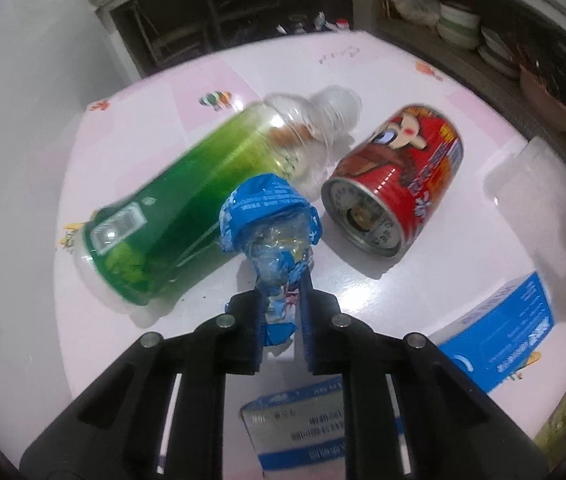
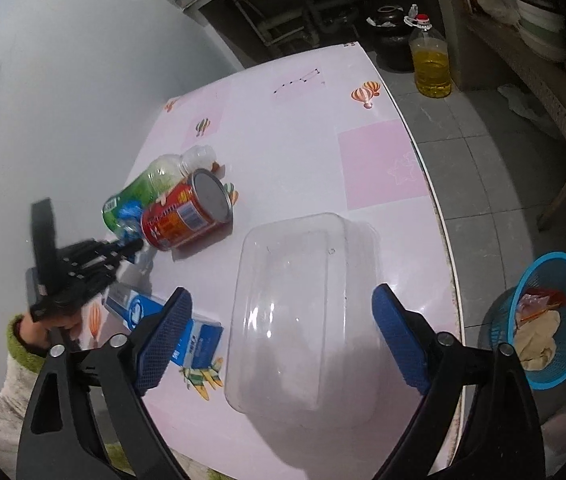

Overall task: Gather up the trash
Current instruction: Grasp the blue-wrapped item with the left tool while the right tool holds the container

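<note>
Here the left gripper (image 1: 283,312) is clamped on a crumpled blue wrapper (image 1: 271,220) at the centre of the left view, in front of a green bottle (image 1: 187,200) and a red can (image 1: 395,184). The right gripper (image 2: 283,340) stands wide apart around a clear tub (image 2: 303,312) at lower centre; a blue basket (image 2: 543,320) sits at far right.

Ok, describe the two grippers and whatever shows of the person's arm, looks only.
Both are black plastic linkage frames with round silver pivot pins. The right gripper carries blue pads with a fine grid texture; the left gripper has darker blue ribbed pads. The left hand wears a fuzzy white sleeve with a green cuff. No cables show.
</note>
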